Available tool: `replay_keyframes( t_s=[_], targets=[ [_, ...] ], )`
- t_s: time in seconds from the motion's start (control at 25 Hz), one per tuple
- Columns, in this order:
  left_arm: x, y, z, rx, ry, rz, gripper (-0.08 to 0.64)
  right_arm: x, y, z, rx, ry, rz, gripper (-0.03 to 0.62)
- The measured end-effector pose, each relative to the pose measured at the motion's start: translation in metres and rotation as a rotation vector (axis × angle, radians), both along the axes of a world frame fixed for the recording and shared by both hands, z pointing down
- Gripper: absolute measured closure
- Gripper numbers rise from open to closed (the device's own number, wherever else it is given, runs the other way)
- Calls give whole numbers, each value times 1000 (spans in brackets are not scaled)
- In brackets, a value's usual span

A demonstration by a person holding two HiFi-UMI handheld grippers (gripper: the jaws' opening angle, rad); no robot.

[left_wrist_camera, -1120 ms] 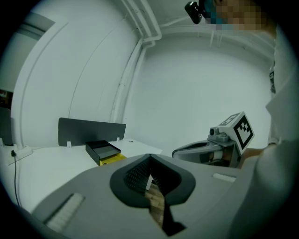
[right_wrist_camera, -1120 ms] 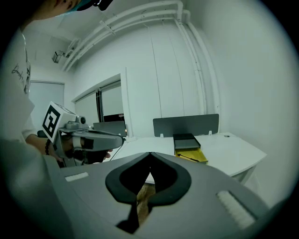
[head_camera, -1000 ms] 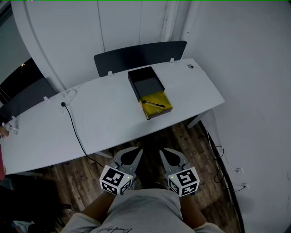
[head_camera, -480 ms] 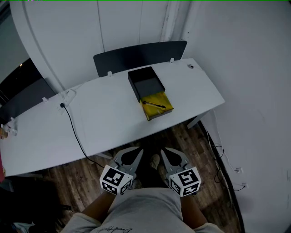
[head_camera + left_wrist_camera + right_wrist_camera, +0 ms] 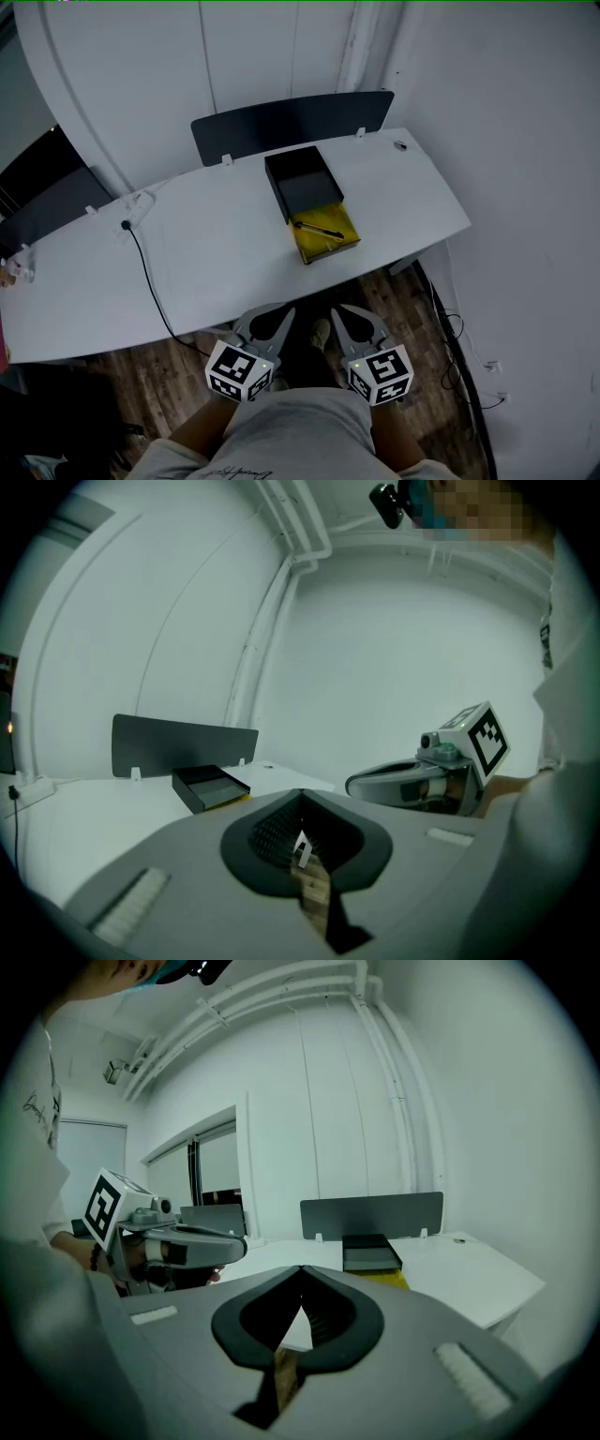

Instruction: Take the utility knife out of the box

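Head view: we hold the left gripper (image 5: 272, 315) and right gripper (image 5: 349, 317) short of the bench (image 5: 206, 253), both with fingers closed together, empty. The utility knife (image 5: 317, 228) lies on the box's (image 5: 305, 183) yellow part.

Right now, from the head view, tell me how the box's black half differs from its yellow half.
The black half lies farther away, by the dark divider panel; the yellow half lies nearer the front edge of the white table. The black half looks empty; the yellow half bears a thin dark tool, likely the utility knife. Both sit end to end on that table, alike in width.
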State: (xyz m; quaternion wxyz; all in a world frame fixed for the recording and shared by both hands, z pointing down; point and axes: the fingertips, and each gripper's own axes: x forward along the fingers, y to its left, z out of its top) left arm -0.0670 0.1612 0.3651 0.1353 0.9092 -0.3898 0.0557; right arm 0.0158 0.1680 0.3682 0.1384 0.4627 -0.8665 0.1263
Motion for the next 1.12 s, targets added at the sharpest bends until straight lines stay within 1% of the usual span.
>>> replay_keyframes(
  t_s=[0.6, 0.92, 1.12],
  targets=[
    [31, -103, 9, -15, -15, -34, 560, 28, -107, 8, -19, 10, -51, 577],
    [54, -163, 8, -27, -10, -77, 560, 50, -170, 8, -25, 16, -89, 577],
    [63, -197, 6, -28, -14, -116, 560, 57, -205, 7, -26, 18, -152, 577]
  ],
)
